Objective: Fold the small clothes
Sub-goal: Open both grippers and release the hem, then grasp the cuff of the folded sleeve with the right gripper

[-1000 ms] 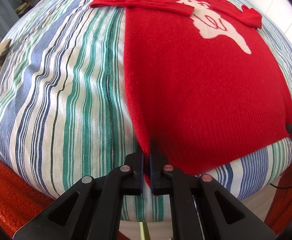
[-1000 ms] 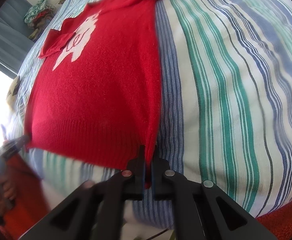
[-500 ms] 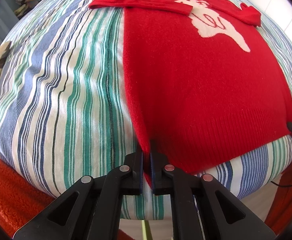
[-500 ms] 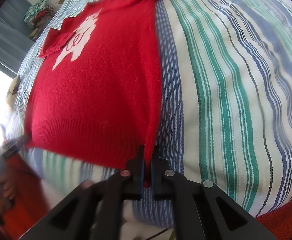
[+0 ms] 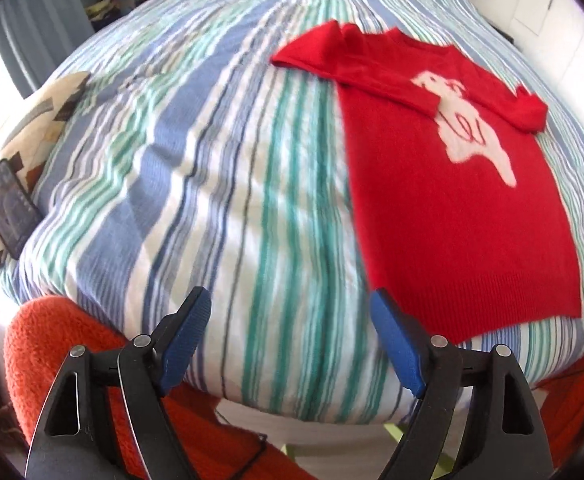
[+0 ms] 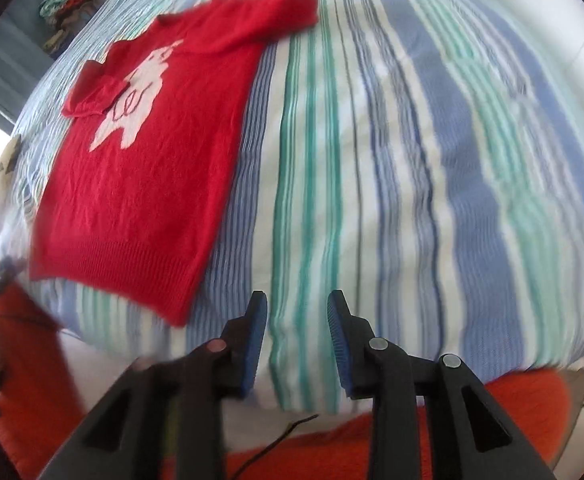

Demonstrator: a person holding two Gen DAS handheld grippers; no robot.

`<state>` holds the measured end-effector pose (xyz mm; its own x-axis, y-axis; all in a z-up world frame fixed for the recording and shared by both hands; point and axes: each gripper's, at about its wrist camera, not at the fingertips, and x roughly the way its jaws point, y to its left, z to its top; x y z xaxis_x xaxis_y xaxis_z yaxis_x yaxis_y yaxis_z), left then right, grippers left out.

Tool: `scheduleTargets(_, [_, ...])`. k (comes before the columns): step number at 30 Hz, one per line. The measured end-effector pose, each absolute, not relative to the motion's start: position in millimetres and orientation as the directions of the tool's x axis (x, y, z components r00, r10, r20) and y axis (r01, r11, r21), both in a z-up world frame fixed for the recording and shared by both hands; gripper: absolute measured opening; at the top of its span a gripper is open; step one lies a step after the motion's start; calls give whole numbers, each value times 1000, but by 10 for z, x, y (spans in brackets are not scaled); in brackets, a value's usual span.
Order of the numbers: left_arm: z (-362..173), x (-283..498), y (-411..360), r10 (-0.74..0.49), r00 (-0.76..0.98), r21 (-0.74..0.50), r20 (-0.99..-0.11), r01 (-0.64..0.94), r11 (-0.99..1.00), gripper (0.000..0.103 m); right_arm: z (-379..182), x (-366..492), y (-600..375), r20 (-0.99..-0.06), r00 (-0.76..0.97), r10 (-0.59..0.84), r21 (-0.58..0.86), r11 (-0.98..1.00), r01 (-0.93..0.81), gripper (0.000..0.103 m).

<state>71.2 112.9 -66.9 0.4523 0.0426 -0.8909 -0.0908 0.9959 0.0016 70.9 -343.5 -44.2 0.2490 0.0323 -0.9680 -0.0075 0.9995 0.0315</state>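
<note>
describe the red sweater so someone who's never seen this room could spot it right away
Start at the bed with the blue, green and white striped cover. The red sweater lies flat on it, both sleeves folded across the chest. It is the only plain red garment there, with a white animal figure knitted on its front.

My left gripper: fingers spread wide, blue pads facing each other, nothing between them. My right gripper: fingers parted more narrowly, blue pads showing, nothing held. Both point forward and slightly down; right-wrist view is motion-blurred
</note>
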Motion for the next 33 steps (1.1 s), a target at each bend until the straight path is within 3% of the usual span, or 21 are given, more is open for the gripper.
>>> scheduleTargets(3, [-641,833,1365,65,541,-47,-838,-190,981,83,12,1268,-3278,-927,374,-7,-61,989,-133,37])
scheduleTargets(6, [-743,872,1464,113,558,-42,-822,-257,966,83,104,1904,-2827,-888,459,19,-136,943,-304,57])
scheduleTargets(9, [-798,866,1459,104,542,-46,-834,-256,966,83,-223,2544,-2263,-893,442,90,-128,889,-440,57])
scheduleTargets(14, [-764,835,1350,125,557,5,-821,-213,977,83,-1044,3281,-1594,-895,445,-20,-255,842,-475,57])
scheduleTargets(15, [-764,836,1335,130,556,14,-821,-208,978,83,-1185,3358,-1544,-893,447,-50,-281,838,-467,43])
scheduleTargets(16, [-761,828,1329,130,557,17,-821,-204,979,83,-1256,3399,-1563,-891,452,-44,-267,856,-442,28])
scheduleTargets(17, [-761,824,1329,128,558,14,-820,-203,979,83,-1239,3421,-1660,-888,459,-13,-214,896,-390,4])
scheduleTargets(21, [-761,826,1379,111,565,-18,-818,-218,976,83,-738,3194,-2578,-795,599,100,53,994,-96,5])
scheduleTargets(25, [-800,848,1412,89,558,-53,-825,-234,971,83,-392,2535,-3863,-729,682,52,209,967,149,5])
scheduleTargets(29, [-842,858,1372,93,544,-40,-834,-228,973,83,-599,1878,-4823,-777,627,-53,196,926,322,5])
scheduleTargets(33, [-824,822,1358,106,549,-27,-829,-229,973,83,-995,1486,-5244,-800,600,4,284,883,373,10])
